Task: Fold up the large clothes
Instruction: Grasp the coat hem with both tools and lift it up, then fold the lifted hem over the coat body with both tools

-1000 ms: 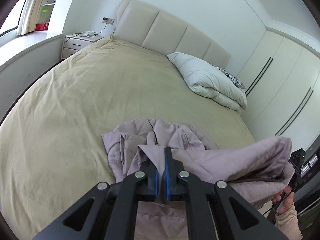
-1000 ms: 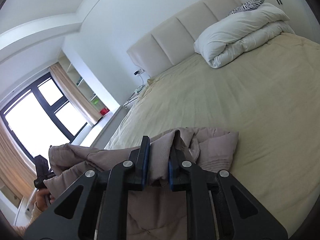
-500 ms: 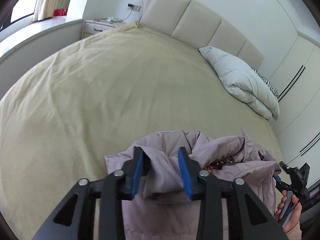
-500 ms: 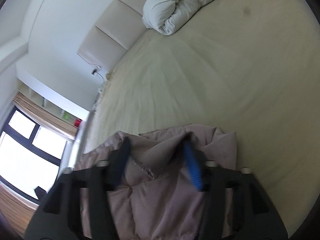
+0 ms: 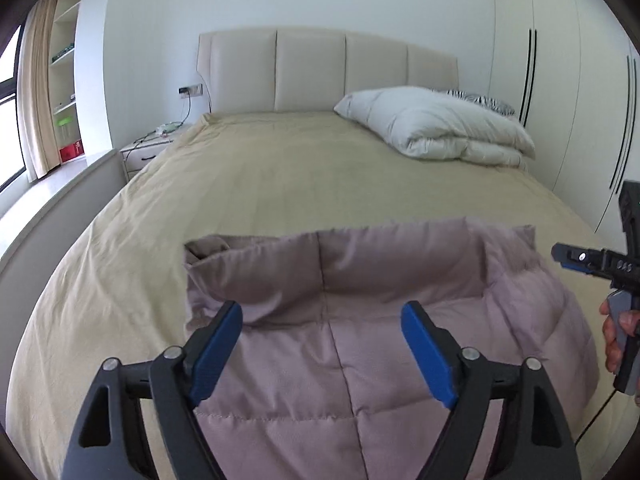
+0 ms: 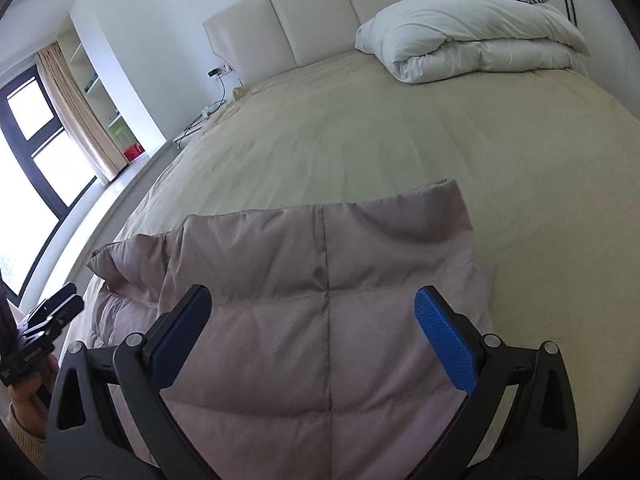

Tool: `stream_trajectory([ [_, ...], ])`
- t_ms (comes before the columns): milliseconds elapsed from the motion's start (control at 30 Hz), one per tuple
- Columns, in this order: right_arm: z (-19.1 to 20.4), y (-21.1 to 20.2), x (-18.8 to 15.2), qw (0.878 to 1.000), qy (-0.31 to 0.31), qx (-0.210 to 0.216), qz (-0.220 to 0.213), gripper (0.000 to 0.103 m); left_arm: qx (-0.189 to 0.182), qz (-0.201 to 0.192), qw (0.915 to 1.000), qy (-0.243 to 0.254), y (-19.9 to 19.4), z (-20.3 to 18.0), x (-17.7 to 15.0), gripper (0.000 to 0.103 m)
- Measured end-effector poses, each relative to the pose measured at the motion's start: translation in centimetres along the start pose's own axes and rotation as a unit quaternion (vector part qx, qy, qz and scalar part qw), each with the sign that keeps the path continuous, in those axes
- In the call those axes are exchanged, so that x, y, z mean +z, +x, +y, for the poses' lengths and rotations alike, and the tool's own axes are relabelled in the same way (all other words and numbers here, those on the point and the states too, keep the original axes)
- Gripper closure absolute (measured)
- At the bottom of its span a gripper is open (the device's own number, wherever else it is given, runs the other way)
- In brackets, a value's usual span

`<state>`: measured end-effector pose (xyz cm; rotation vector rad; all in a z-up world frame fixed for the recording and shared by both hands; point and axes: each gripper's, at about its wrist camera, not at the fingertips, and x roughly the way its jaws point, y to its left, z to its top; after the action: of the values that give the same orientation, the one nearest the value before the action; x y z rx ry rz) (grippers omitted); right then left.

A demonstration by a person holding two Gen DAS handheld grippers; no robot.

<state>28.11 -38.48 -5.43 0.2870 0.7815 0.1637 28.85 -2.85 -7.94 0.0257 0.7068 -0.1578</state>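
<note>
A mauve quilted puffer jacket (image 5: 360, 320) lies across the near end of the bed (image 5: 280, 184), filling the lower centre of both wrist views. Its far edge is doubled over into a straight, raised band, so at least one fold looks made and laid down. The left gripper (image 5: 322, 336) hovers over the jacket with its blue pads spread wide, holding nothing; the right gripper (image 6: 312, 328) is likewise spread wide and empty above the same garment. How the near part of the jacket lies cannot be told, as it runs under the grippers and out of frame. Judging by its bulk, more folding and flattening probably remains. A folded white duvet (image 5: 436, 128) sits at the upper right, well apart.
</note>
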Motion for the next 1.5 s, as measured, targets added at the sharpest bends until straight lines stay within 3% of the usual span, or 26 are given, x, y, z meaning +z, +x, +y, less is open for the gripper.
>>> stream_trajectory([
  [100, 1.5, 3.2, 1.4, 1.000, -0.008, -0.009, 0.022, 0.001, 0.021, 0.050, 0.9985, 0.005, 5.0, -0.4, 0.0, 0.032],
  [267, 2.7, 12.2, 2.6, 0.991, -0.072, -0.088, 0.076, 0.001, 0.050, 0.071, 0.9962, 0.011, 10.7, 0.1, 0.7, 0.028],
  [367, 1.4, 15.9, 3.0, 0.991, -0.053, -0.080, 0.089, 0.000, 0.052, 0.079, 0.9955, -0.002, 13.2, 0.4, 1.0, 0.023],
  [700, 1.8, 21.4, 2.8, 0.985, -0.094, -0.115, 0.090, 0.000, 0.041, 0.084, 0.9954, -0.025, 15.4, 0.9, 0.1, 0.021],
  [900, 1.1, 19.2, 1.3, 0.984, -0.100, -0.126, 0.082, 0.000, 0.042, 0.081, 0.9955, -0.025, 15.2, 0.9, -0.1, 0.021],
  [1033, 1.6, 16.6, 2.0, 0.986, -0.068, -0.127, 0.089, 0.000, 0.036, 0.088, 0.9950, -0.031, 14.9, 1.2, 0.0, 0.021],
  [1133, 4.1, 11.1, 2.2, 0.994, -0.062, -0.087, 0.015, 0.000, 0.034, 0.088, 0.9947, -0.042, 13.0, 1.8, 0.1, 0.021],
  [1200, 6.2, 9.4, 1.7, 0.994, -0.079, -0.071, 0.003, 0.000, 0.037, 0.078, 0.9954, -0.043, 11.1, 1.9, 0.0, 0.021],
  [1333, 8.7, 13.2, -1.6, 0.981, -0.148, -0.101, 0.070, 0.000, 0.036, 0.078, 0.9951, -0.049, 9.4, 2.2, -0.8, 0.020],
  [1500, 8.7, 15.3, -3.6, 0.979, -0.162, -0.118, 0.045, 0.000, 0.029, 0.089, 0.9938, -0.061, 10.9, 2.7, -1.4, 0.015],
])
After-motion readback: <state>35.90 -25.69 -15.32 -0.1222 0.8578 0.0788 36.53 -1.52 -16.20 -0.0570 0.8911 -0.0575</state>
